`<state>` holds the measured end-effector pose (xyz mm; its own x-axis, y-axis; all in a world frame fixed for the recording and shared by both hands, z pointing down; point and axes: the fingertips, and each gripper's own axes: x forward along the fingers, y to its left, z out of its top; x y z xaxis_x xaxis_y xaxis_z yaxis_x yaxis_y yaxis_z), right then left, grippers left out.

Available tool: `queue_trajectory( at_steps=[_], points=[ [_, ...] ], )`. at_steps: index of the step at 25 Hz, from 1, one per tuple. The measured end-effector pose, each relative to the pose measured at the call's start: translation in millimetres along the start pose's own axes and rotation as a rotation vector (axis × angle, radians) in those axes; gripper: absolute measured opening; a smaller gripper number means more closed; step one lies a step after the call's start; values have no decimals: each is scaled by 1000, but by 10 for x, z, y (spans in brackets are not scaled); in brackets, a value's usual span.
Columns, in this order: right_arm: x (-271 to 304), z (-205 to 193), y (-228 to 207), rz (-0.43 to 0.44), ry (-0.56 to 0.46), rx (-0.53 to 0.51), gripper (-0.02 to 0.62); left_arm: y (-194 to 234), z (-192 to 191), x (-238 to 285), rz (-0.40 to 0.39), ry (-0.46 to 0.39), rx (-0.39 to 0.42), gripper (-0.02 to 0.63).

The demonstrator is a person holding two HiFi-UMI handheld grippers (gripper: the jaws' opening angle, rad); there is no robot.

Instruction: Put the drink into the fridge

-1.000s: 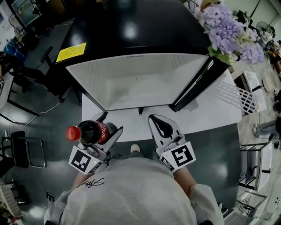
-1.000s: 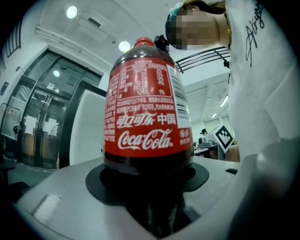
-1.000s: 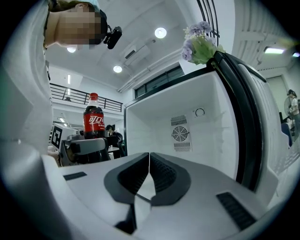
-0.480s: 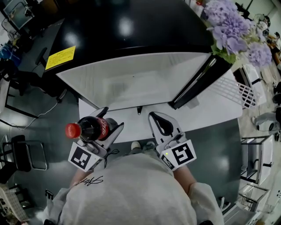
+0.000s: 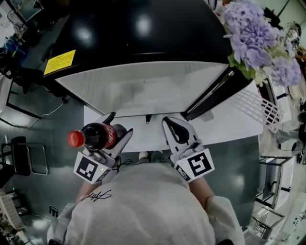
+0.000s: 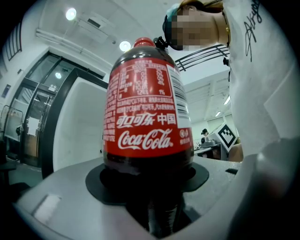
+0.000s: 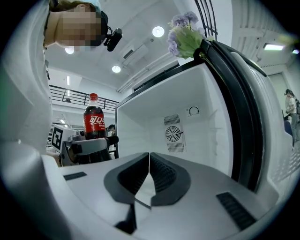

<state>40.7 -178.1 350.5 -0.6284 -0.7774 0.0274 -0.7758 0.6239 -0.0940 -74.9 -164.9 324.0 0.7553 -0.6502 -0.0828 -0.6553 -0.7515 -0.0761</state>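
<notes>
Pinched the drink (image 6: 147, 122) low on its body in the left tongs (image 5: 119, 125), cap up, probably for a steady carry. Held the right tongs (image 7: 147, 173) pressed together, empty, alongside. Faced the open fridge (image 7: 187, 122) just ahead of both tips, seemingly ready for loading.

Even, cool overhead light fills the room. In the head view the glossy black fridge top (image 5: 143, 48) throws back two soft white glare spots. The white fridge interior (image 5: 143, 91) is the brightest area — the grey floor (image 5: 239, 162) is dim, with a faint sheen. Both gripper views are fisheye: straight lines bow, and the corners go black. Round ceiling lamps (image 6: 71, 14) bloom white. The bottle (image 6: 147, 117) has a sharp label — the near grey foreground is soft.
</notes>
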Motion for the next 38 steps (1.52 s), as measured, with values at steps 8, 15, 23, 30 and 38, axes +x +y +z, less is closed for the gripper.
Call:
queue_trajectory(
  at_steps=[8,15,23,30,38],
  points=[
    [-16,-36,-142,48,11,6,14,24,-102,142,75,11,-4,268],
    [-13,-161,-196,92,32,2,14,70,-259,217,130,12,3,268],
    [-58,-184,-257,108,35,-3,14,158,-425,285,180,16,-11,268],
    [-139,-162,-325,95,32,-12,14,234,-659,353,206,50,-21,268],
    [-232,-175,-382,64,46,-16,14,217,-843,468,186,70,-34,268]
  ],
)
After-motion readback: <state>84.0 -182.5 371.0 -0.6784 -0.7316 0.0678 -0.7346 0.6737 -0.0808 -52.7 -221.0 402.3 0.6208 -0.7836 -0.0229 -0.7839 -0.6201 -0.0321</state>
